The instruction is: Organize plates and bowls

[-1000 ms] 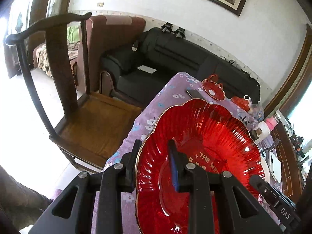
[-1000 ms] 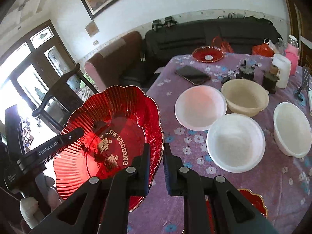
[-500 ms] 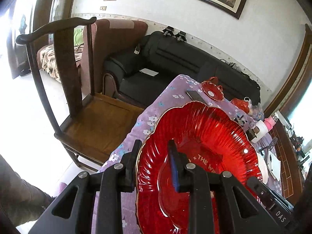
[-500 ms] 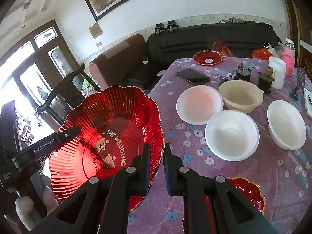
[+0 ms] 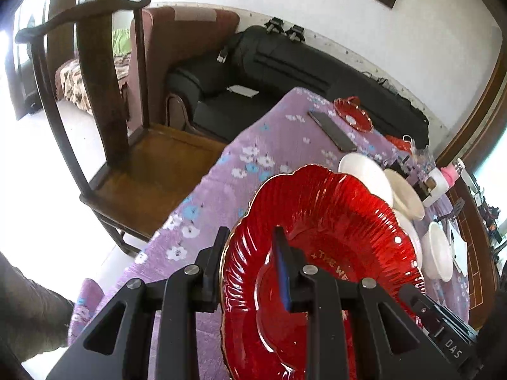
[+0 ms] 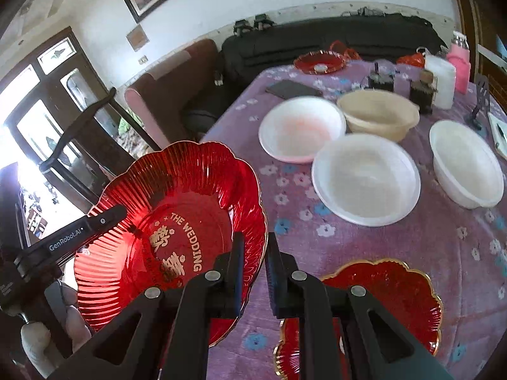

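Note:
A large red scalloped plate (image 5: 329, 237) with a gold rim and "THE WEDDING" lettering hangs tilted over the near left part of the purple flowered table (image 6: 364, 253). My left gripper (image 5: 250, 247) is shut on its left rim. My right gripper (image 6: 255, 250) is shut on the opposite rim of the same plate (image 6: 177, 209). One of the left gripper's fingers (image 6: 104, 218) shows across the plate in the right wrist view. A second red scalloped plate (image 6: 399, 291) lies on the table just under the right gripper.
Three white bowls (image 6: 301, 129) (image 6: 366, 179) (image 6: 465, 163) and a cream bowl (image 6: 378, 114) sit mid-table. Beyond them are a phone (image 6: 291, 88), a small red dish (image 6: 320, 61), a white container (image 6: 440, 79) and a pink bottle (image 6: 458, 60). A wooden chair (image 5: 104, 95) stands left of the table.
Both grippers have come down toward the table with the red plate held between them. More of the tablecloth, the bowls and the second red plate now show.

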{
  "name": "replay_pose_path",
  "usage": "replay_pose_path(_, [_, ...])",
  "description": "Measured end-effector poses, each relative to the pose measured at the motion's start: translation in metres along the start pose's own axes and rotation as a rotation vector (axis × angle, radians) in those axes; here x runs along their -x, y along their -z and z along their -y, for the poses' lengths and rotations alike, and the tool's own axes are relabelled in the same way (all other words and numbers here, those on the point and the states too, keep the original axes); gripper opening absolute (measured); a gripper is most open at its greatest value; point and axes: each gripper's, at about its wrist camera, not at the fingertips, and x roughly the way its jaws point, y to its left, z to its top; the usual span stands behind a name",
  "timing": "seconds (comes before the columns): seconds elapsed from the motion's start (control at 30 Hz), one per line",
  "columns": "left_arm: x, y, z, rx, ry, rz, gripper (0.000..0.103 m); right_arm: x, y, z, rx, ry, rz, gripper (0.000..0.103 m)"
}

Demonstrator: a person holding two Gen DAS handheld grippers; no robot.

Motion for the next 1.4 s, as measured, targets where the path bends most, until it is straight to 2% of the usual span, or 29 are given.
replay_pose_path(0.23, [-0.04, 0.012, -0.008, 0.02, -0.007, -0.066, 0.025, -0.037, 0.012, 0.018, -0.032, 0.011, -0.081, 0.015])
replay_pose_path(0.5, [-0.061, 0.023, -0.016, 0.017, -0.027, -0.099, 0.026, -0.051, 0.011, 0.026, -0.046, -0.001, -0.115, 0.015])
replay_pose_path(0.6, [-0.065, 0.026, -0.017, 0.009, -0.023, -0.098, 0.032, -0.053, 0.013, 0.025, -0.036, -0.006, -0.115, 0.014])
replay_pose_path(0.67, [-0.066, 0.026, -0.014, -0.004, -0.011, -0.096, 0.043, -0.054, 0.012, 0.024, -0.032, -0.006, -0.11, 0.016])
replay_pose_path(0.77, [-0.064, 0.024, -0.01, -0.028, 0.004, -0.097, 0.053, -0.054, 0.009, 0.029, -0.075, -0.035, -0.107, 0.016])
replay_pose_path(0.87, [-0.055, 0.021, -0.01, -0.037, -0.028, -0.08, 0.064, -0.037, 0.007, 0.036, -0.104, -0.066, -0.076, 0.017])
replay_pose_path(0.97, [-0.046, 0.02, -0.015, -0.014, -0.018, -0.08, 0.065, -0.005, 0.011, 0.043, -0.101, -0.092, -0.017, 0.023])
replay_pose_path(1.03, [-0.029, 0.024, -0.021, 0.01, -0.049, -0.056, 0.065, 0.02, 0.021, 0.049, -0.093, -0.104, 0.024, 0.036])
replay_pose_path(1.13, [-0.001, 0.037, -0.023, 0.019, -0.1, -0.005, 0.066, 0.054, 0.044, 0.061, -0.046, -0.1, 0.079, 0.05])
replay_pose_path(1.27, [0.043, 0.062, -0.002, -0.071, -0.108, 0.066, 0.073, 0.082, 0.07, 0.077, 0.061, 0.001, 0.106, 0.054])
replay_pose_path(1.4, [0.08, 0.091, 0.039, -0.179, -0.058, 0.118, 0.077, 0.097, 0.08, 0.106, 0.01, 0.036, 0.102, 0.054])
